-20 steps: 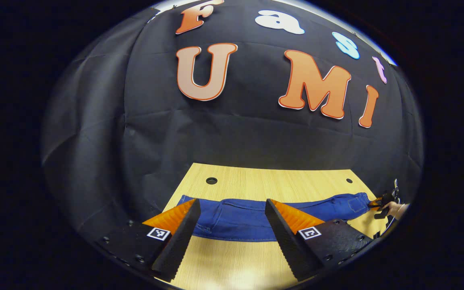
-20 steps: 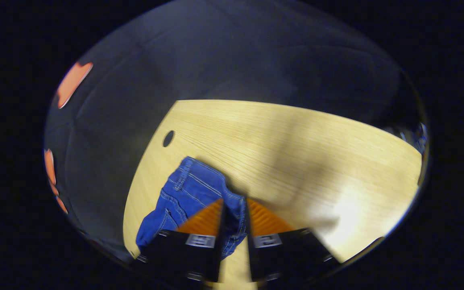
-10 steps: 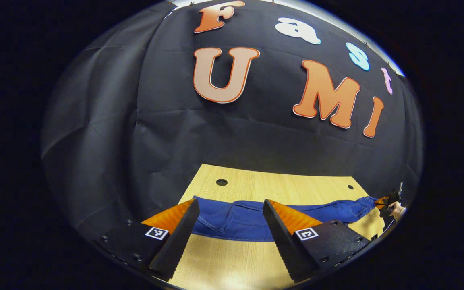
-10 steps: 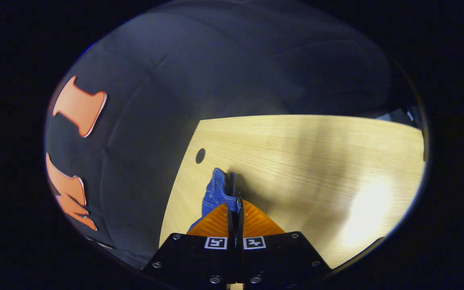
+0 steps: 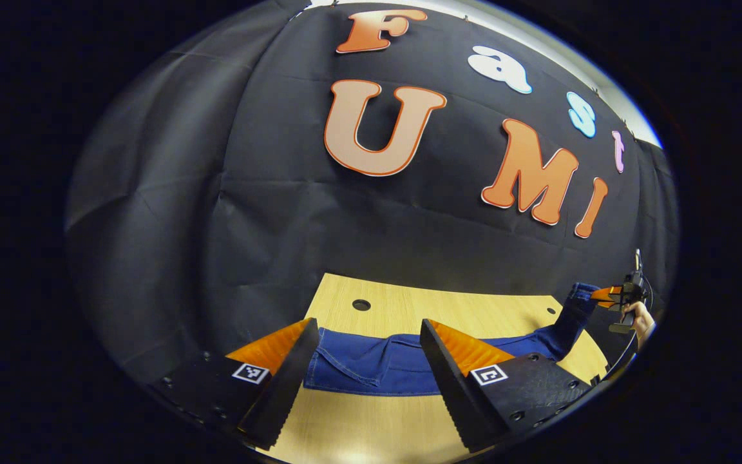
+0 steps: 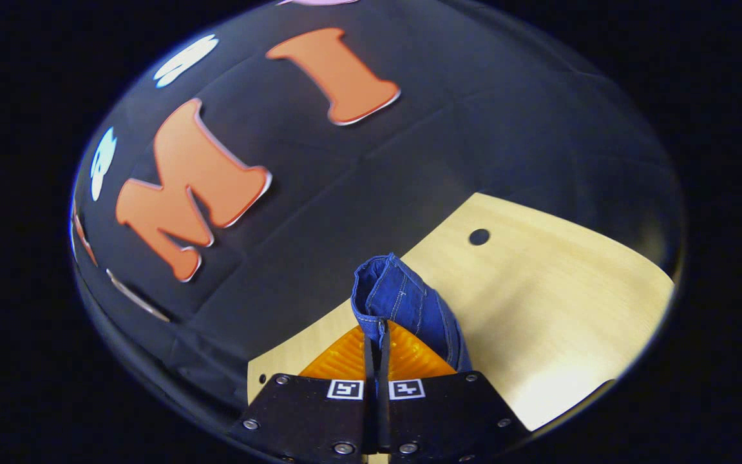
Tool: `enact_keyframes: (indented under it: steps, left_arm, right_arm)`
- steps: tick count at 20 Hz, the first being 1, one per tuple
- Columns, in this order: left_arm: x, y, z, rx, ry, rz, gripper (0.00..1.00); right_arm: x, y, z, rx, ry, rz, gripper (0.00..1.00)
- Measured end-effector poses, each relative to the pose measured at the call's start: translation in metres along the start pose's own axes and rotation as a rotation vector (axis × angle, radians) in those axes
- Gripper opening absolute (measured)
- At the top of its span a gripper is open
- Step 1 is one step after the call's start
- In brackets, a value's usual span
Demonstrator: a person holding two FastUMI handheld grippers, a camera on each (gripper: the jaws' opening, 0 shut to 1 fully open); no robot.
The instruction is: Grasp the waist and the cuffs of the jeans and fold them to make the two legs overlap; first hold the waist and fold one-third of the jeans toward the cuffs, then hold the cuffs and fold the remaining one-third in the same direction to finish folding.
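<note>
Blue jeans (image 5: 377, 367) lie stretched sideways across the wooden table (image 5: 422, 308) in the left gripper view. My left gripper (image 5: 366, 328) hovers open over their left end, its fingers straddling the denim without touching it. At the far right of that view, my right gripper (image 5: 603, 295), held by a hand (image 5: 640, 319), has the other end raised off the table. In the right gripper view, my right gripper (image 6: 376, 325) is shut on the stitched waist edge of the jeans (image 6: 403, 296), which bunches up above the fingertips and hangs down to the right.
The table (image 6: 538, 290) has a round hole (image 6: 479, 236) near its back edge; the left gripper view shows two such holes (image 5: 361, 305) (image 5: 551, 310). The black booth cloth (image 5: 216, 193) hangs close behind the table and to the left.
My right gripper shut on the waist, then lifted that end off the table and swung toward the wall. My left gripper stayed open and shifted slightly over the other end.
</note>
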State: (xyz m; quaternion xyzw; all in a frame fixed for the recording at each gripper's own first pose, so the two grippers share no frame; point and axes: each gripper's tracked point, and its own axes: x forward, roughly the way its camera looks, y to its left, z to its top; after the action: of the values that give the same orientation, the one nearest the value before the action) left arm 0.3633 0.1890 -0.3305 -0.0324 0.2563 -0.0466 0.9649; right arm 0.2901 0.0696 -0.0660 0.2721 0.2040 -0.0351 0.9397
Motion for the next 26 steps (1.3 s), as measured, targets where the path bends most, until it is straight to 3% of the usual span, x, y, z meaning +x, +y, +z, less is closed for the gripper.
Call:
enact_keyframes:
  steps: [5, 7, 14, 16, 19, 20, 21, 24, 26]
  left_arm:
    - [0.014, 0.027, 0.002, -0.005, 0.011, -0.046, 0.97]
    - [0.021, 0.033, 0.0, -0.013, 0.025, -0.066, 0.98]
    - [0.027, 0.047, -0.019, -0.049, 0.061, -0.085, 0.98]
    - [0.03, 0.047, -0.03, -0.07, 0.083, -0.085, 0.98]
    - [0.036, 0.05, -0.043, -0.102, 0.106, -0.082, 0.98]
    - [0.037, 0.051, -0.047, -0.12, 0.111, -0.082, 0.98]
    - [0.039, 0.052, -0.051, -0.142, 0.115, -0.082, 0.98]
    - [0.045, 0.056, -0.064, -0.27, 0.125, -0.076, 0.98]
    - [0.051, 0.061, -0.074, -0.375, 0.134, -0.057, 0.98]
  right_arm:
    - [0.012, 0.124, -0.075, -0.094, 0.08, 0.129, 0.0]
    - [0.015, 0.157, -0.124, -0.149, 0.153, 0.15, 0.0]
    - [0.055, 0.143, -0.271, -0.342, 0.406, 0.09, 0.0]
    - [0.059, 0.135, -0.29, -0.419, 0.431, 0.063, 0.01]
    - [0.056, 0.134, -0.306, -0.434, 0.47, 0.072, 0.05]
    - [0.056, 0.133, -0.315, -0.44, 0.497, 0.078, 0.13]
    - [0.054, 0.133, -0.323, -0.444, 0.52, 0.086, 0.1]
    - [0.056, 0.129, -0.325, -0.471, 0.501, 0.058, 0.98]
    - [0.048, 0.13, -0.314, -0.474, 0.484, 0.065, 0.98]
